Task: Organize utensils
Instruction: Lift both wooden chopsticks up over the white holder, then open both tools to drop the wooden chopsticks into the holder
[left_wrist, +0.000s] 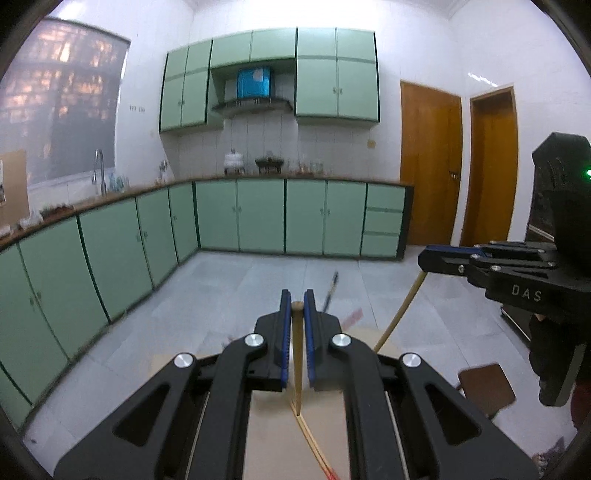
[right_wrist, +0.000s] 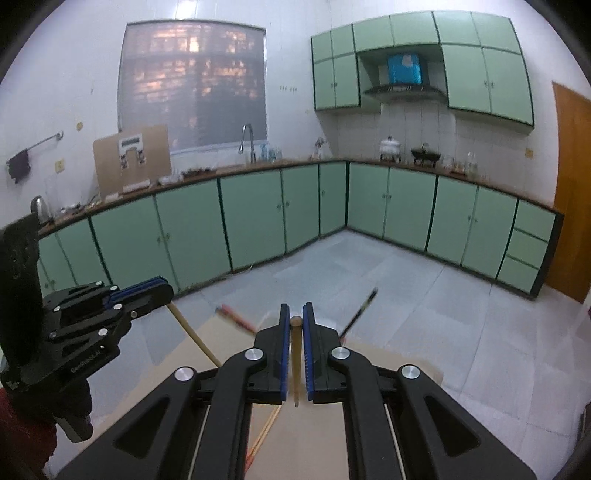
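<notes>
A pale wooden chopstick (left_wrist: 296, 354) stands nearly upright, clamped between the blue pads of the left gripper (left_wrist: 296, 308). Its blunt top shows just above the fingertips and its thin end points down toward a light brown board (left_wrist: 273, 435) below. The right gripper (right_wrist: 295, 321) is clenched on a second chopstick (right_wrist: 295, 362) in the same way, tapered and plain. Both are held in the air above the board, side by side, each gripper visible at the edge of the other's view.

More chopsticks (left_wrist: 314, 450) lie loose on the board, some with red ends; a dark one (right_wrist: 358, 314) is blurred further out.

This looks like the carrying step, with one stick in each gripper. The next move probably calls for bringing the two together and laying them down side by side; no holder or tray is in view.

Beyond is a tiled kitchen floor (left_wrist: 221, 288) and green cabinets (left_wrist: 258, 214).
</notes>
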